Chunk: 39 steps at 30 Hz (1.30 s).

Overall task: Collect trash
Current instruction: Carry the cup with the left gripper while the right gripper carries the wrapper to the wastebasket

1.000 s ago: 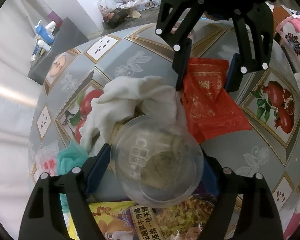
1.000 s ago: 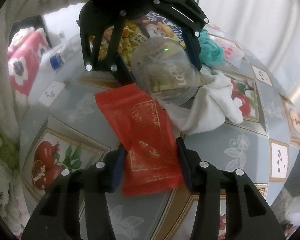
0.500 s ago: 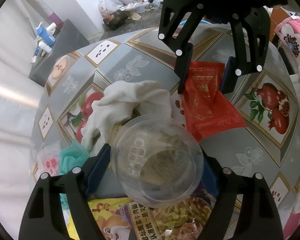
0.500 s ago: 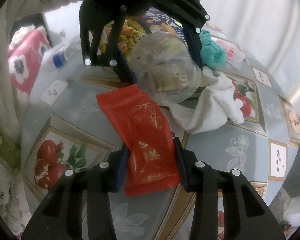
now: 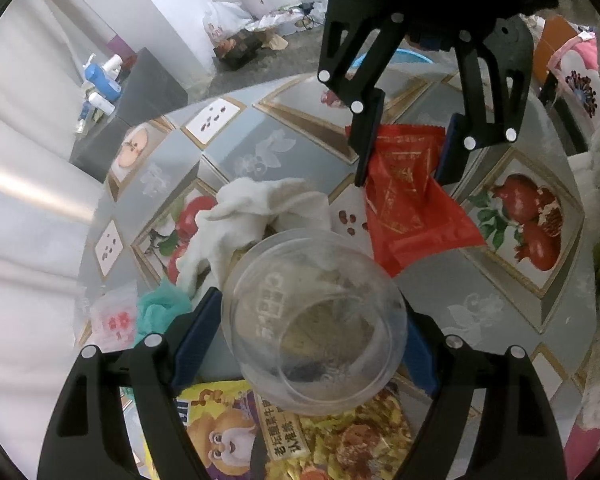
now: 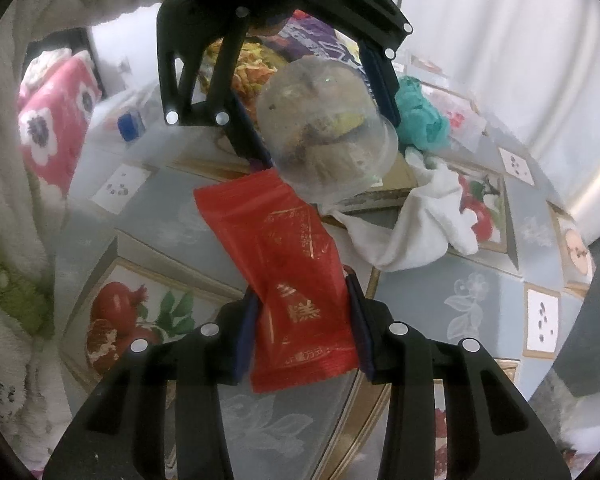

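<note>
My left gripper [image 5: 308, 336] is shut on a clear plastic cup [image 5: 314, 326] with brownish residue inside, held above the table. The same cup [image 6: 326, 132] shows in the right wrist view, clamped between the left gripper's blue pads [image 6: 382, 80]. My right gripper [image 6: 304, 316] is shut on a red snack wrapper [image 6: 288, 264], whose far end hangs toward the table. In the left wrist view the red wrapper [image 5: 408, 196] sits between the right gripper's fingers [image 5: 366, 136].
A round table with a fruit-pattern cloth [image 5: 520, 320] carries a crumpled white cloth [image 5: 256, 216], a teal wad [image 5: 160, 308], a small clear packet [image 5: 114, 320] and a colourful snack bag [image 5: 300, 436]. A bottle with a blue cap [image 6: 130, 124] lies by a pink floral cushion [image 6: 52, 124].
The left gripper has risen a little with the cup. The right gripper has pinched the red wrapper tighter and lifted its near end off the table.
</note>
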Available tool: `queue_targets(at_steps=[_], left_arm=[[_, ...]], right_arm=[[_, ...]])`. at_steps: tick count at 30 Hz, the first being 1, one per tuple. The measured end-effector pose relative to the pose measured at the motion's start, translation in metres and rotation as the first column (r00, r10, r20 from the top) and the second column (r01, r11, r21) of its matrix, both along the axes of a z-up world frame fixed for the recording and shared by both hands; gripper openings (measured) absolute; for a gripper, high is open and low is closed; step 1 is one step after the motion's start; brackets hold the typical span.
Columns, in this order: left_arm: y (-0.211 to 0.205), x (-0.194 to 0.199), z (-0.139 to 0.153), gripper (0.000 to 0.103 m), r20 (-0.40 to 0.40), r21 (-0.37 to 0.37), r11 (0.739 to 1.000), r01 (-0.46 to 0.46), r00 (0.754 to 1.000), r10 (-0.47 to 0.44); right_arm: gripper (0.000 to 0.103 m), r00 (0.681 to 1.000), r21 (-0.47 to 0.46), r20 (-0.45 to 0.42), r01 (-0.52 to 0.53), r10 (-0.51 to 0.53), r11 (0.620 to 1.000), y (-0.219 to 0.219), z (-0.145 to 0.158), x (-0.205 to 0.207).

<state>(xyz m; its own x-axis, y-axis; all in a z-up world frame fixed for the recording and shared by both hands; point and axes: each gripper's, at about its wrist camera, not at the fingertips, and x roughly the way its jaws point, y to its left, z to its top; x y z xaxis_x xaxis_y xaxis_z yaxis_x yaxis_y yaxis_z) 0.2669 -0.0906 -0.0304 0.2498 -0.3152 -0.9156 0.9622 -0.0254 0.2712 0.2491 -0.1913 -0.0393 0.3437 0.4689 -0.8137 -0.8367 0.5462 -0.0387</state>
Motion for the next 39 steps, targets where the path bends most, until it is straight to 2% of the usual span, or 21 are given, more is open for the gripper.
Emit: queue_targets(at_steps=[15,23,29,32,35,39], left_arm=[[0.011,-0.048,0.045,0.08,0.061,-0.065,0.998,-0.014,0.998,0.018],[0.005,-0.084,0.06,0.08,0.067,-0.104,0.994,-0.022,0.997,0.029],[-0.013,-0.108,0.067,0.08,0.049,-0.147,0.989,-0.018,0.999,0.025],[-0.034,-0.115,0.068,0.08,0.03,-0.185,0.983,-0.011,0.999,0.017],[-0.065,-0.12,0.065,0.08,0.004,-0.22,0.975,0.0,1.0,0.001],[-0.122,-0.123,0.056,0.08,-0.029,-0.256,0.966,0.026,0.999,-0.034]], right_arm=[[0.038,0.996,-0.016,0.084,0.035,-0.034,0.999,-0.004,0.04,-0.047],[0.037,0.988,-0.002,0.11,0.111,-0.11,0.994,-0.028,0.049,-0.087],[0.037,0.97,0.012,0.119,0.21,-0.21,0.978,-0.054,0.047,-0.119],[0.037,0.949,0.026,0.117,0.292,-0.293,0.956,-0.077,0.043,-0.138],[0.037,0.911,0.041,0.112,0.395,-0.397,0.918,-0.106,0.039,-0.161],[0.037,0.827,0.055,0.1,0.55,-0.553,0.833,-0.152,0.031,-0.191]])
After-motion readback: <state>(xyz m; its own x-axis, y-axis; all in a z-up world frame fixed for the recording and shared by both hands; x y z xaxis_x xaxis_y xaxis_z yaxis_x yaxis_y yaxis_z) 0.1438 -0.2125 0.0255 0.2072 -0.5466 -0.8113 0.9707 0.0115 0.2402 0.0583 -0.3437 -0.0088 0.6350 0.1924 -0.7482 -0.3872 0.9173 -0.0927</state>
